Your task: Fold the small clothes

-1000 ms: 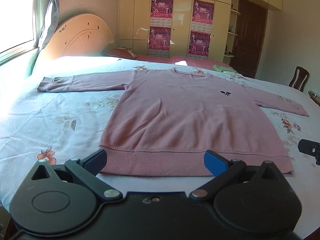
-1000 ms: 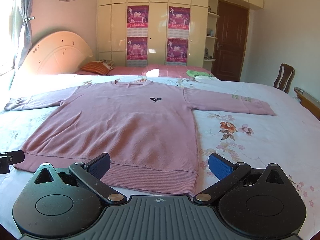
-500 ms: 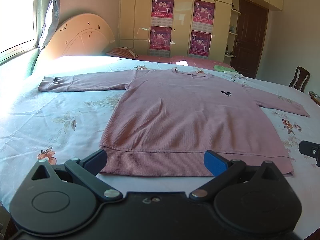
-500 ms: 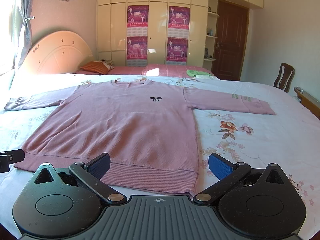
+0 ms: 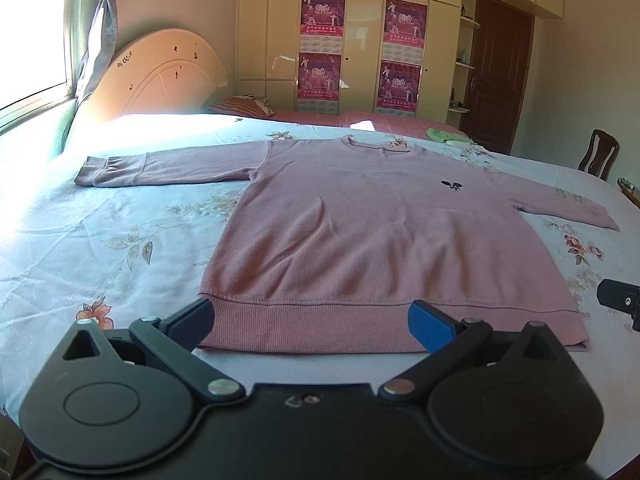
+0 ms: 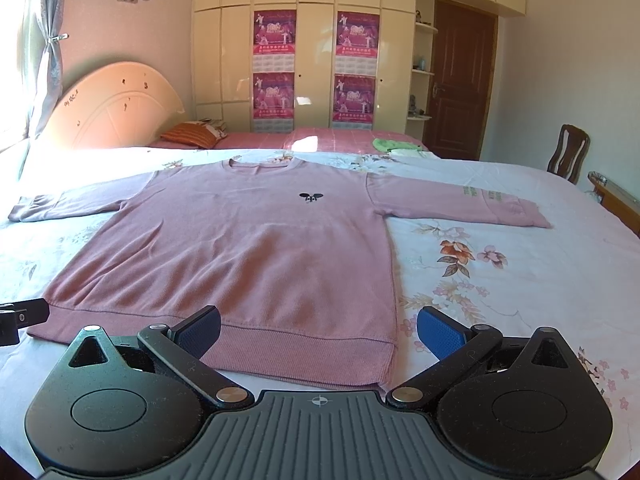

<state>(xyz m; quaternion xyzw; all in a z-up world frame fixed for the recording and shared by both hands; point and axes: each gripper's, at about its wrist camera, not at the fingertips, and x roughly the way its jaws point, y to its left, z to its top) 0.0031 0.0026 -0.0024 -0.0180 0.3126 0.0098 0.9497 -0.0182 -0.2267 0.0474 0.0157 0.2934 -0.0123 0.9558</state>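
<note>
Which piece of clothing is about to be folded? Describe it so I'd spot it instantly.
Look at the big bed with the pale floral sheet. Spread flat across it lies a pink knit long-sleeved sweater, sleeves out. Its small black chest emblem sets it apart from the green cloth beyond.

A floral bedsheet (image 6: 500,280), cream wardrobe (image 6: 312,60) with magenta posters (image 6: 274,32), brown door (image 6: 460,80) and wooden chair (image 6: 568,152).

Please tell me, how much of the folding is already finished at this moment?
Done: the pink sweater lies spread flat on the floral bedsheet, both sleeves stretched out sideways. In hand: nothing; the left hand-held gripper and right hand-held gripper are open, near the hem, without gripping it. Left: every fold, since no part of the sweater is turned over yet.
</note>
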